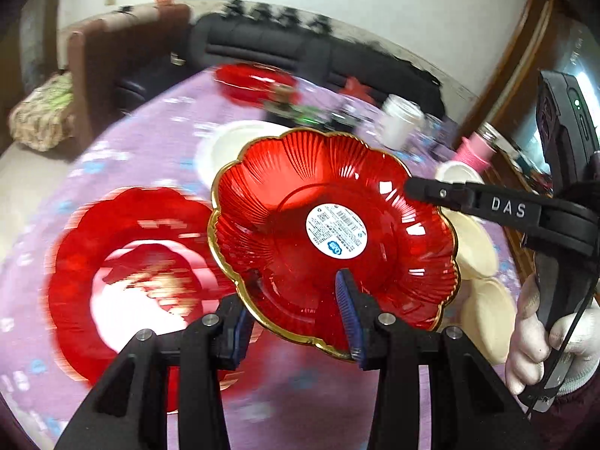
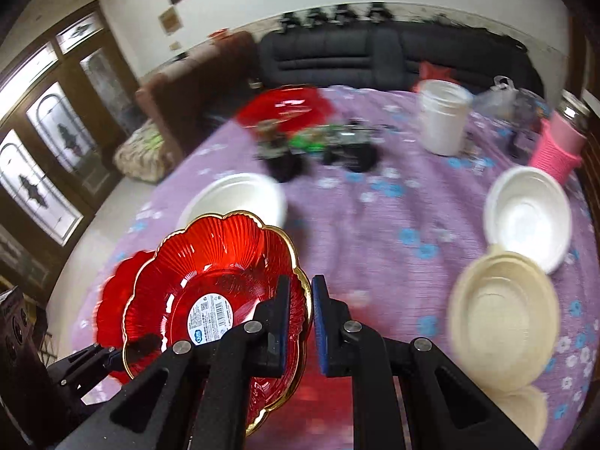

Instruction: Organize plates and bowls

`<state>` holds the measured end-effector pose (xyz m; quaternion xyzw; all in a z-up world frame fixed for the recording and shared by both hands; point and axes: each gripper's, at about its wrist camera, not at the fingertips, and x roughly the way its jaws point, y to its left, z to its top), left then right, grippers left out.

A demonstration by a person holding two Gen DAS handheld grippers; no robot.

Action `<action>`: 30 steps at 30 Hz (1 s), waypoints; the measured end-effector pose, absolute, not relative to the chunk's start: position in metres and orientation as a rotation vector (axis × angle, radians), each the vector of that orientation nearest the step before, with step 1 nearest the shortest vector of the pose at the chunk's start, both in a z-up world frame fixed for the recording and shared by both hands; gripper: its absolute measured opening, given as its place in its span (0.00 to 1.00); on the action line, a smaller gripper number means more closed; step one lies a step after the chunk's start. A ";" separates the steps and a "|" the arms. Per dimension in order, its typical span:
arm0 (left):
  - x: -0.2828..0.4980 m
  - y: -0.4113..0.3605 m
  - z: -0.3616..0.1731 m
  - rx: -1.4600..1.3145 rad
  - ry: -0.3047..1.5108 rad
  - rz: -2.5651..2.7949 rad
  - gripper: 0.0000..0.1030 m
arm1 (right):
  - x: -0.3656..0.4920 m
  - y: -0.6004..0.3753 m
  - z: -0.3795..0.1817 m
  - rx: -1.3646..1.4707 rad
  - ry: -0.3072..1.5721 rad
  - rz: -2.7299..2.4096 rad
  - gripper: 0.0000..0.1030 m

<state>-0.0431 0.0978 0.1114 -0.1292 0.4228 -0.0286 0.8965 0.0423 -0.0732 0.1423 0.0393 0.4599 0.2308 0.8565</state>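
A red glass plate (image 1: 333, 225) with a gold scalloped rim and a round white sticker is held tilted above the purple table. My left gripper (image 1: 296, 300) is shut on its near rim. My right gripper (image 2: 302, 307) is shut on its opposite rim (image 2: 210, 281); its fingers (image 1: 442, 193) reach in from the right in the left wrist view. A second red plate (image 1: 131, 281) lies on the table below left. A third red plate (image 2: 285, 107) sits at the far side. White and cream bowls (image 2: 528, 213) (image 2: 502, 318) lie to the right, another white bowl (image 2: 240, 198) at centre.
The table has a purple flowered cloth (image 2: 375, 225). A toy truck (image 2: 322, 146), a white jar (image 2: 444, 116), a pink-sleeved glass (image 2: 562, 142) and a plastic bag (image 2: 498, 101) stand at the back. A dark sofa (image 2: 375, 56) and a brown chair (image 2: 180, 90) stand beyond.
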 end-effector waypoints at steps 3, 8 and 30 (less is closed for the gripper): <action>-0.056 0.135 0.108 -0.287 0.871 0.008 0.39 | 0.032 -0.028 0.132 0.073 0.982 0.541 0.13; -0.066 0.182 0.093 -0.302 0.892 0.102 0.39 | 0.024 0.030 0.105 0.037 1.038 0.594 0.13; -0.079 0.233 0.080 -0.337 0.878 0.142 0.73 | -0.022 0.084 0.082 -0.102 0.864 0.535 0.40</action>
